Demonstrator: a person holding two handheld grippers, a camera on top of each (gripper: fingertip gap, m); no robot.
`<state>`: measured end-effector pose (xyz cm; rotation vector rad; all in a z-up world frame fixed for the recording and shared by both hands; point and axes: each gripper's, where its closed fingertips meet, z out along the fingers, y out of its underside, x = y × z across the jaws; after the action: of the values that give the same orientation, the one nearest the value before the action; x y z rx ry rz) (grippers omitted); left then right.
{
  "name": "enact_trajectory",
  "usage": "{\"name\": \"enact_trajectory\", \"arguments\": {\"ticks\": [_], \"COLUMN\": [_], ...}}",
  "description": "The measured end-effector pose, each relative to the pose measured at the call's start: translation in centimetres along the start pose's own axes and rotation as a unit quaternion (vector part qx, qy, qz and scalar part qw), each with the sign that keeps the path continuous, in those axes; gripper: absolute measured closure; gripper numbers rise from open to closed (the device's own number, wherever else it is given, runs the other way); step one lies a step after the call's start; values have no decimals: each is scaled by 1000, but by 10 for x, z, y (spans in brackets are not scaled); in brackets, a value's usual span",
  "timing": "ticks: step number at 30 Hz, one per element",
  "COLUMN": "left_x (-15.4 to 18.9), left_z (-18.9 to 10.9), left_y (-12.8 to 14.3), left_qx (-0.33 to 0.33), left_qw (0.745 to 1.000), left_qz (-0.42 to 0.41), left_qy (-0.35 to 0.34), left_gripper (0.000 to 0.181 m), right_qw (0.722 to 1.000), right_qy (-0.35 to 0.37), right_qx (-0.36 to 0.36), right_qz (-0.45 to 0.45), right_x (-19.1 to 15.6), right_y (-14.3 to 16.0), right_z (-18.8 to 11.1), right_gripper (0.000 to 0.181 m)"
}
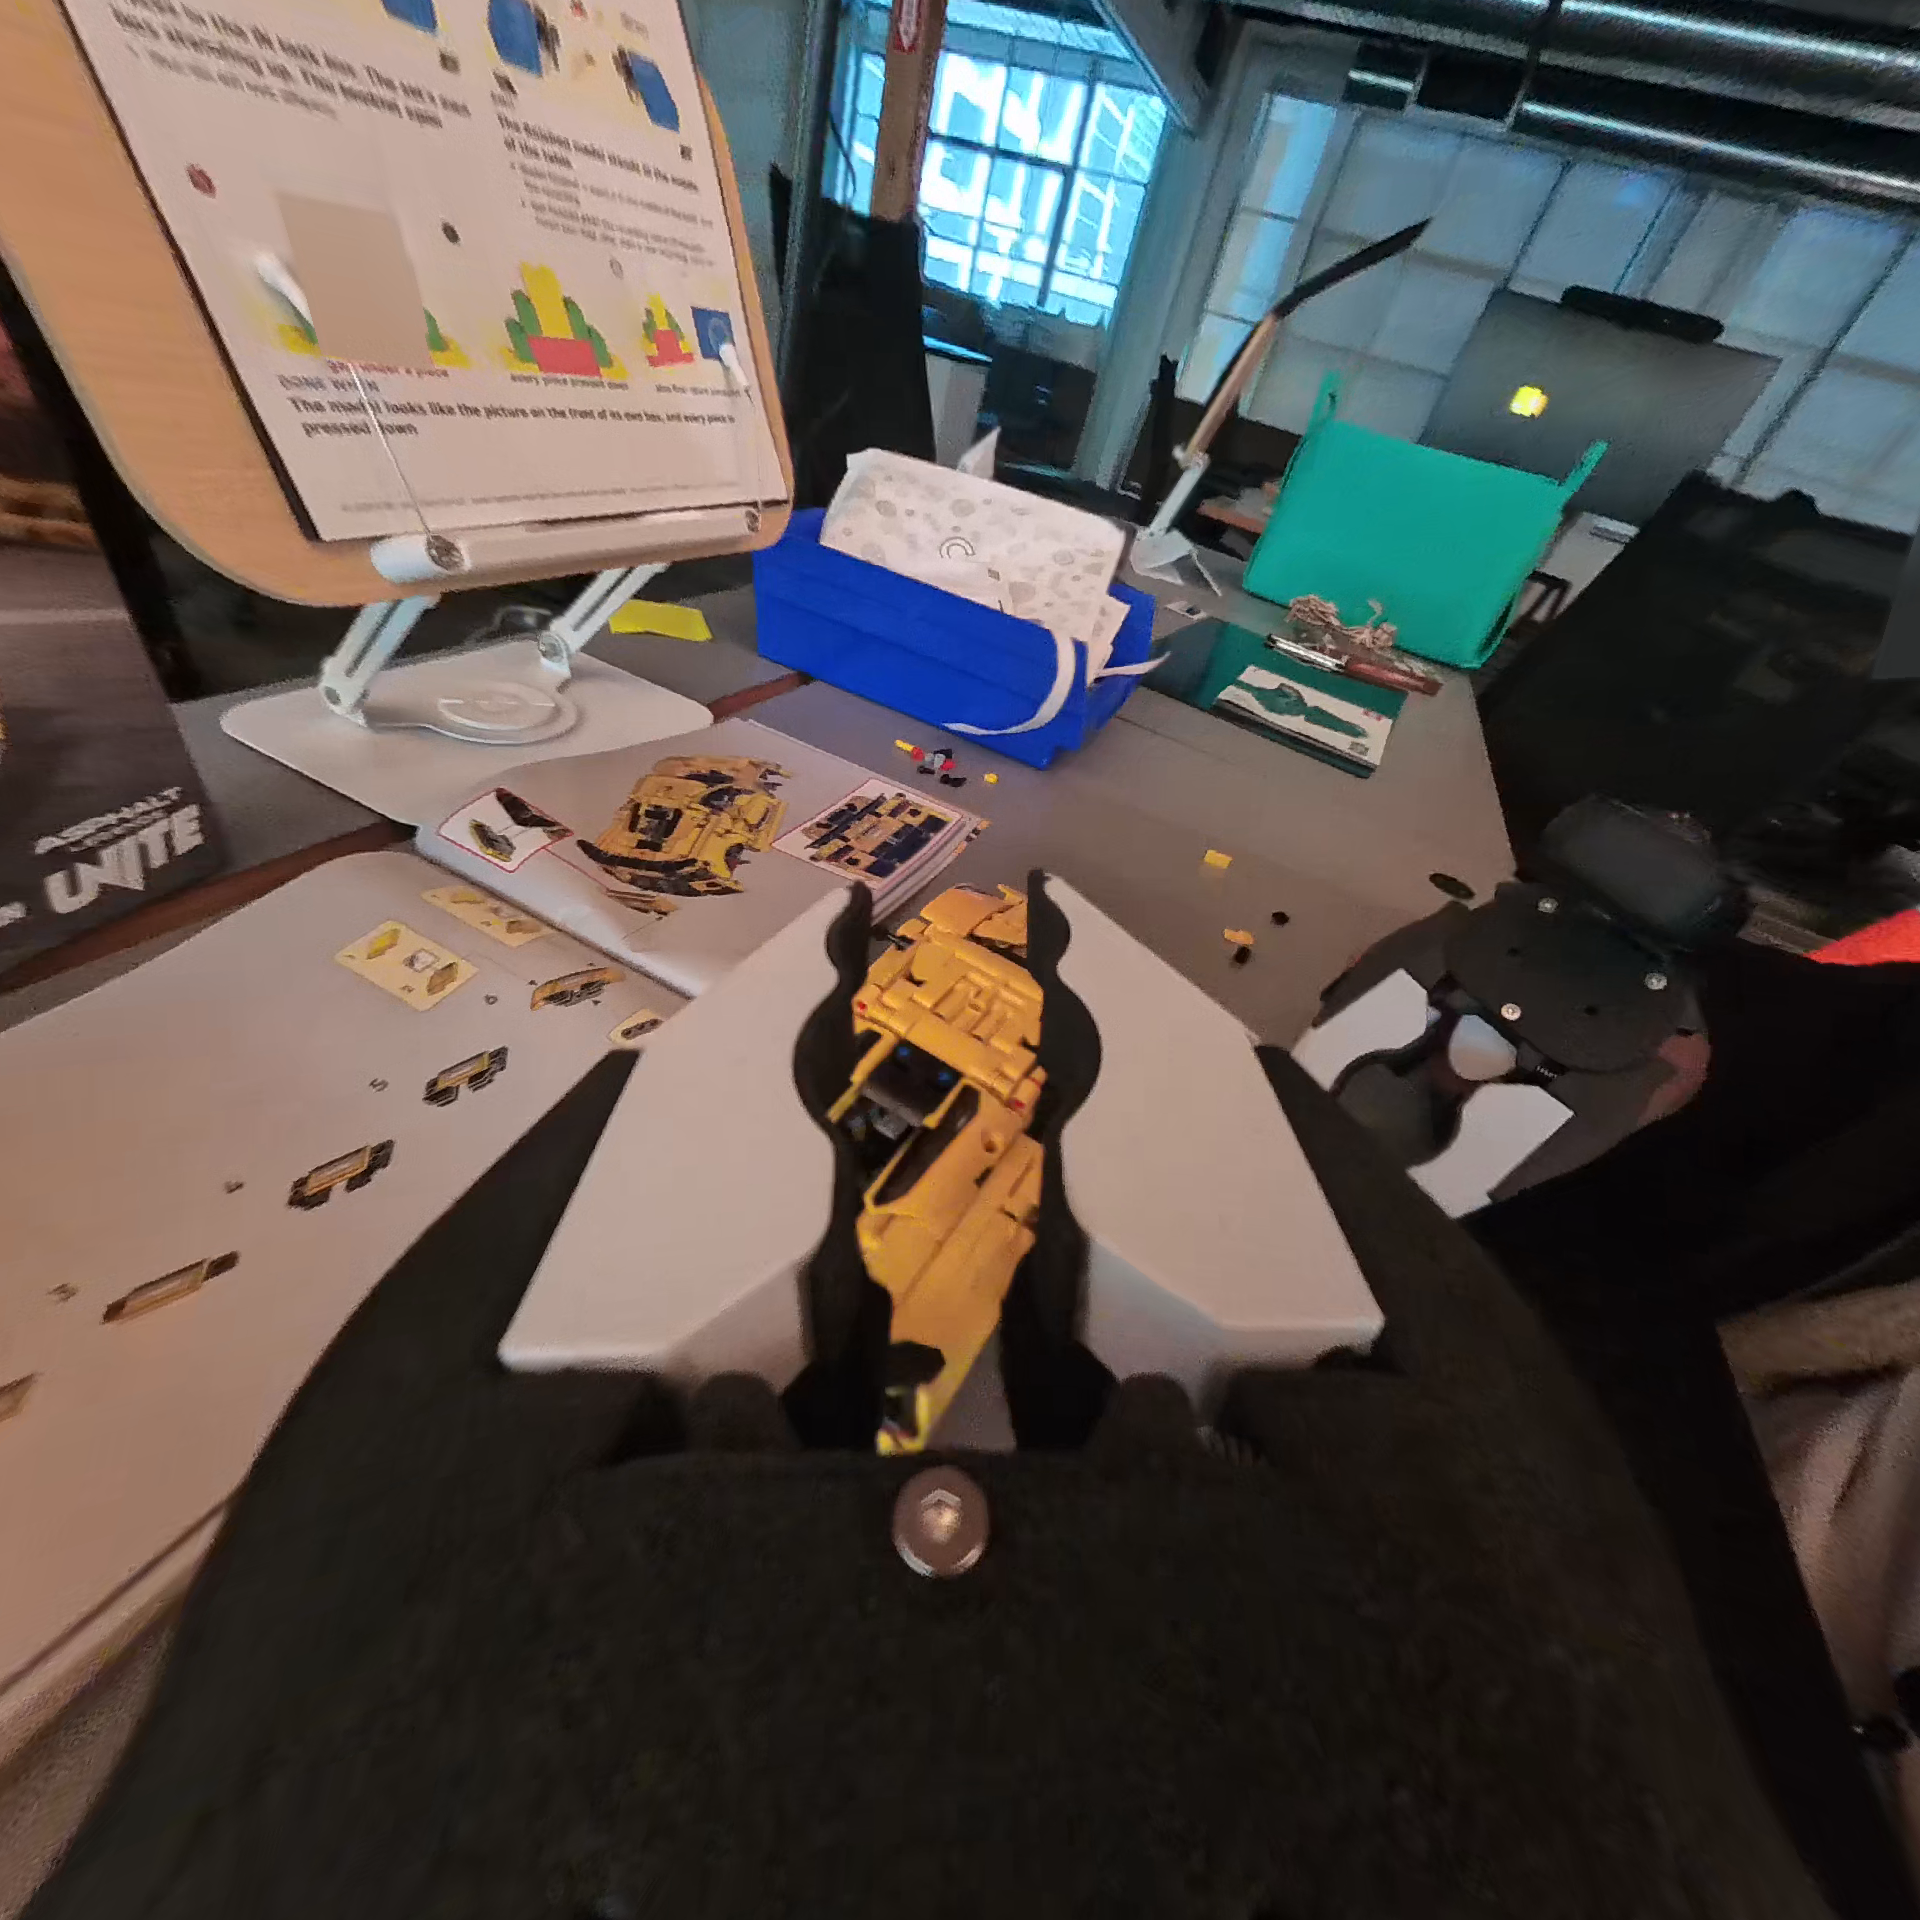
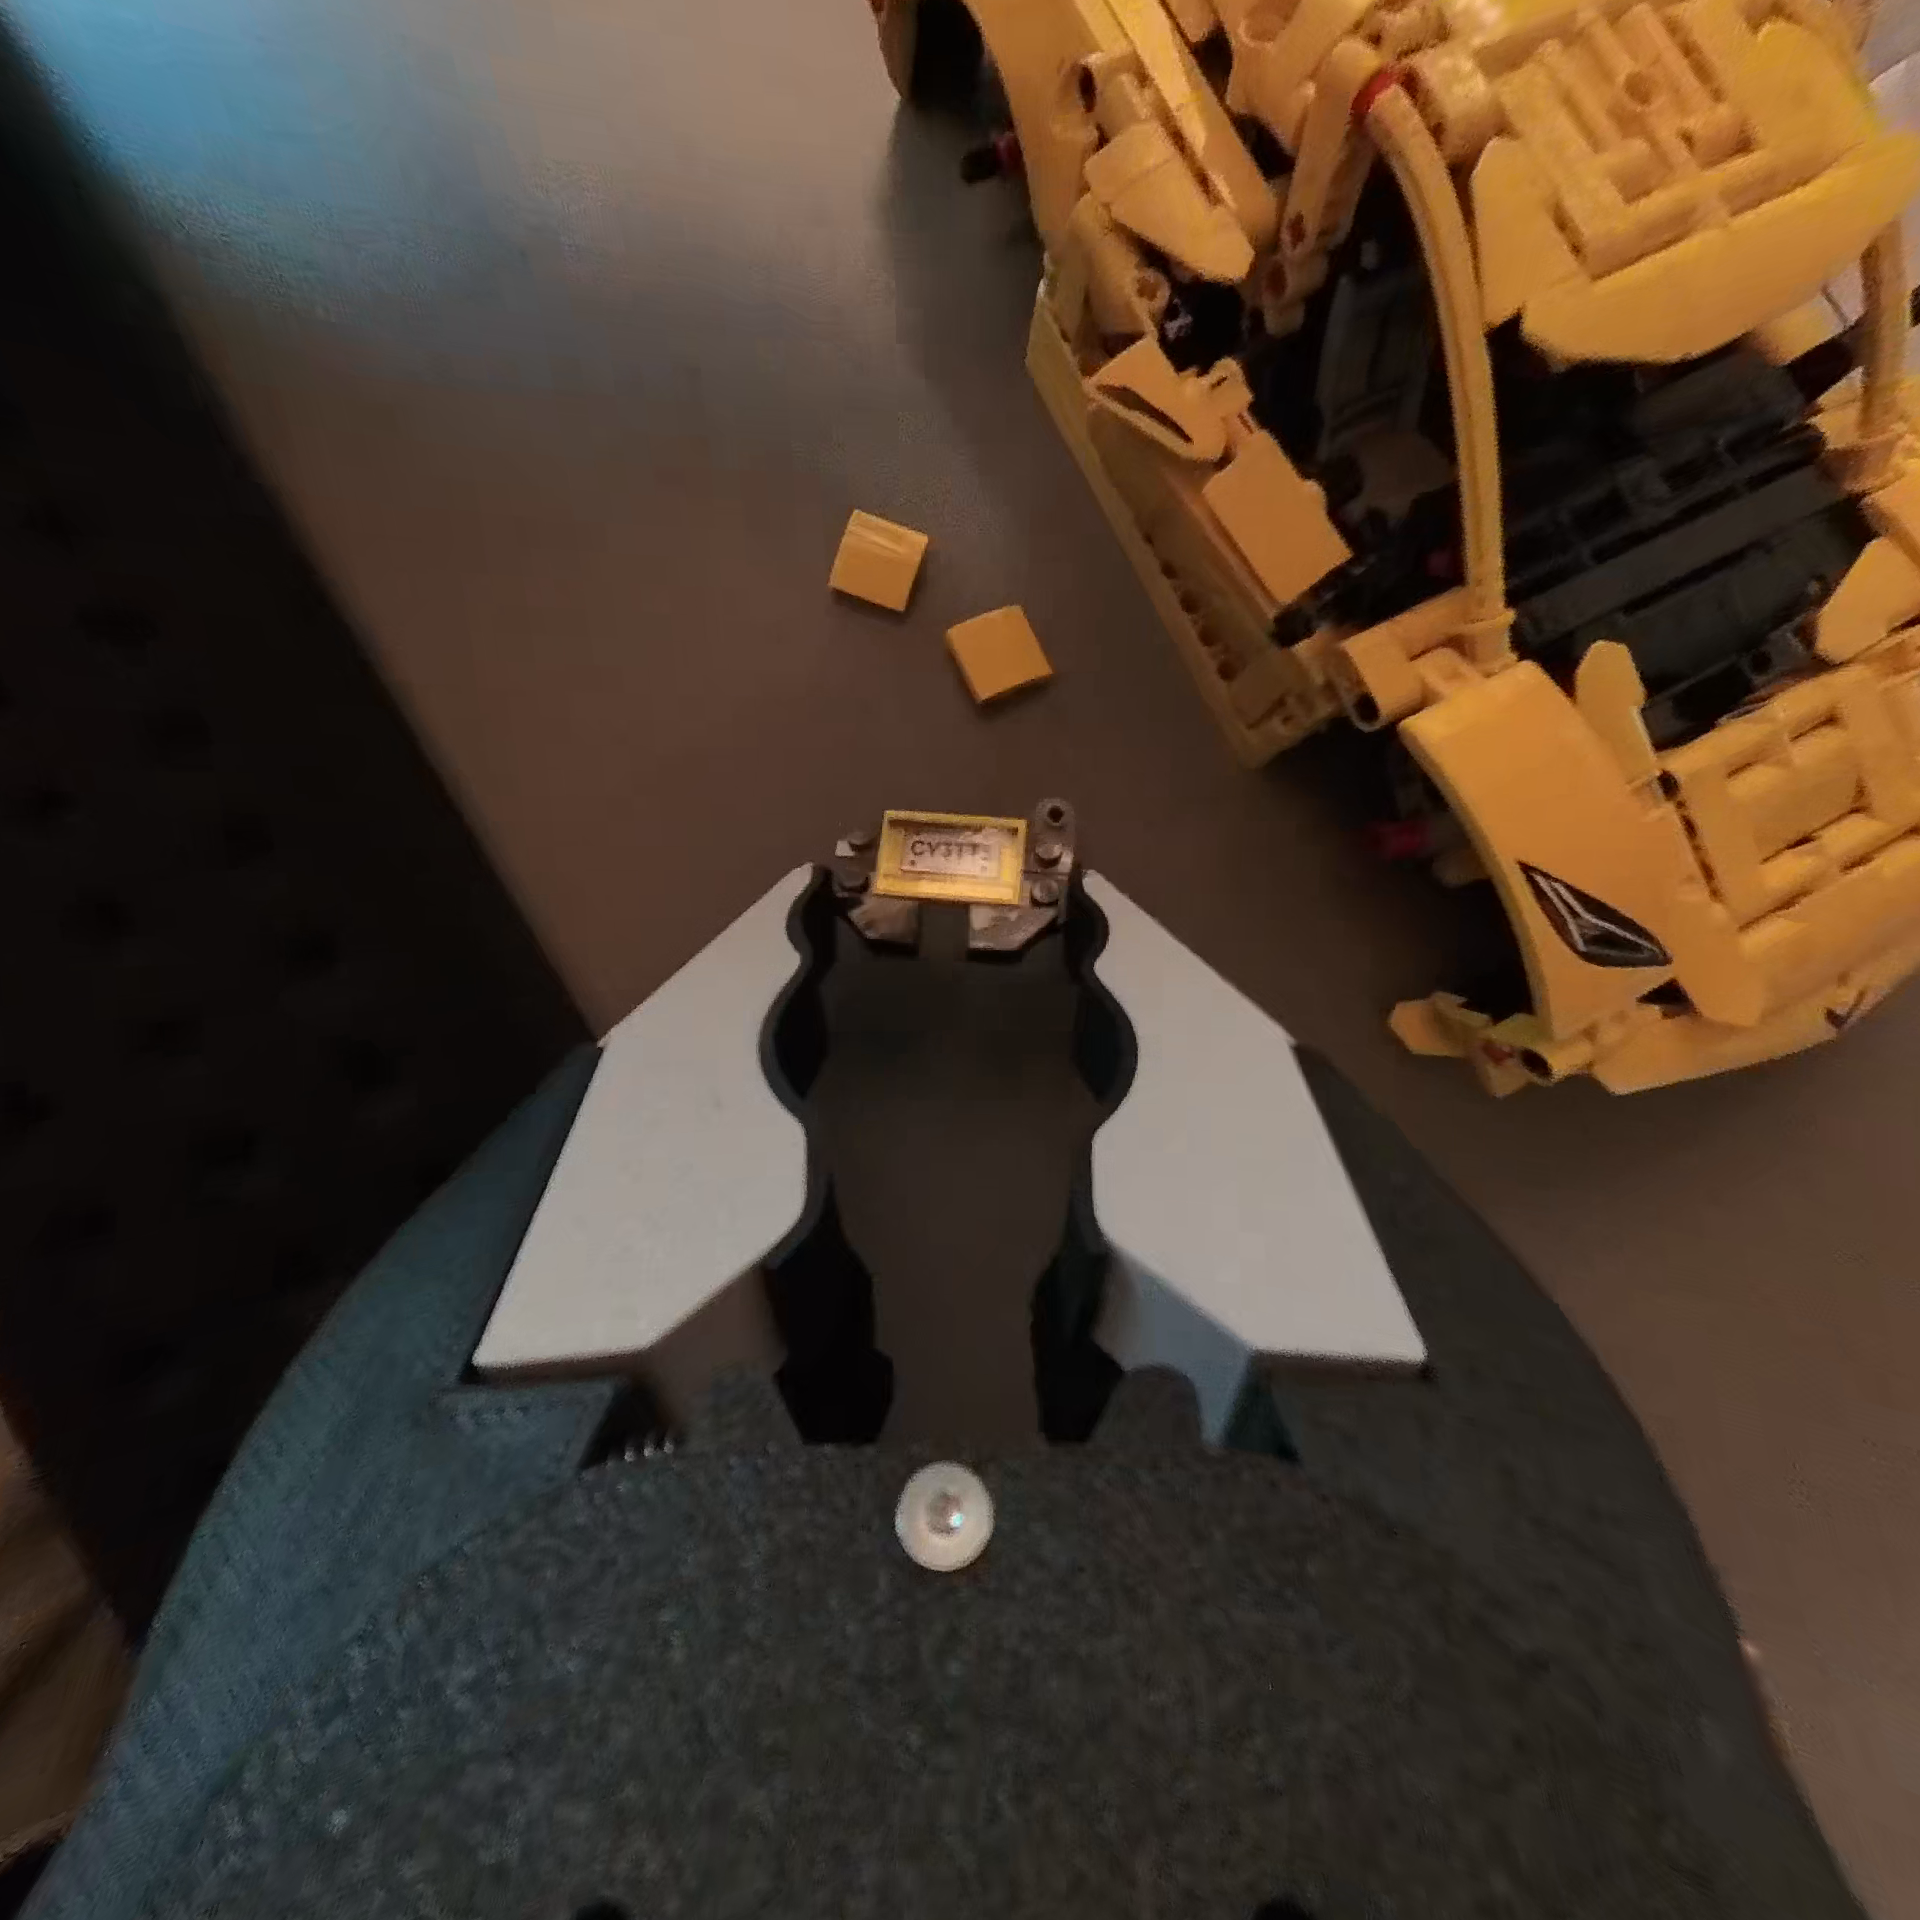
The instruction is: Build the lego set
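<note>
Left gripper [image 1: 940,914], jaws narrowed around the yellow car model [image 1: 951,1101] mid-table, seems to steady it; right gripper [image 2: 948,883] pinches a small plate-bearing sub-assembly [image 2: 951,868] at its tips, best kept level and pressed squarely into its seat.

The grey table [image 1: 1122,821] carries an open instruction booklet [image 1: 665,831] w/ a white stand base [image 1: 468,717] just behind it, a blue bin [image 1: 935,644] of papers farther back, a green bag [image 1: 1413,540] at the far right and a dark box [image 1: 94,831] at the left edge. Small loose pcs [image 1: 940,764] lie scattered in front of the bin. In the right wrist view the yellow lego car [image 2: 1507,540] sits on the tabletop w/ two yellow tiles [image 2: 878,556] just beside it, near each other but apart.
</note>
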<state>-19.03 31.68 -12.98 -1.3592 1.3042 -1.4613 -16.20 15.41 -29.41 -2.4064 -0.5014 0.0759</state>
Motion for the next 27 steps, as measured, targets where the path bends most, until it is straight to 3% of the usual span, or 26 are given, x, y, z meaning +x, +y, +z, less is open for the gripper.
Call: {"name": "enact_trajectory", "arguments": {"ticks": [3, 8, 14, 18, 20, 23, 27], "left_x": [21, 47, 53, 52, 49, 41, 42], "left_z": [-21, -36, -21, -11, -14, -22, -27], "left_y": [13, 63, 107, 111, 107, 99, 98], "left_qx": [2, -52, -103, -97, -84, -54, -40], "left_qw": [1000, 998, 993, 992, 993, 994, 994], "left_qz": [-13, -22, 1, 15, 21, -11, -78], "left_qy": [-4, -25, -60, -73, -84, -95, -61], "left_gripper": [151, 146, 146, 147, 147, 150, 150], "right_qw": [1000, 997, 995, 995, 996, 995, 998], "right_qy": [4, 45, 28, 32, 39, 1, 18], "right_qx": [-13, -39, -25, -14, 19, 90, 63], "right_qz": [10, 54, 90, 90, 80, 48, 13], "right_x": [2, 23, 21, 21, 21, -7, -19], "right_y": [8, 30, 30, 29, 10, -39, -50], "right_z": [-7, -13, -12, -13, -15, -4, 30], "right_gripper": [136, 136, 132, 130, 130, 135, 141]}}
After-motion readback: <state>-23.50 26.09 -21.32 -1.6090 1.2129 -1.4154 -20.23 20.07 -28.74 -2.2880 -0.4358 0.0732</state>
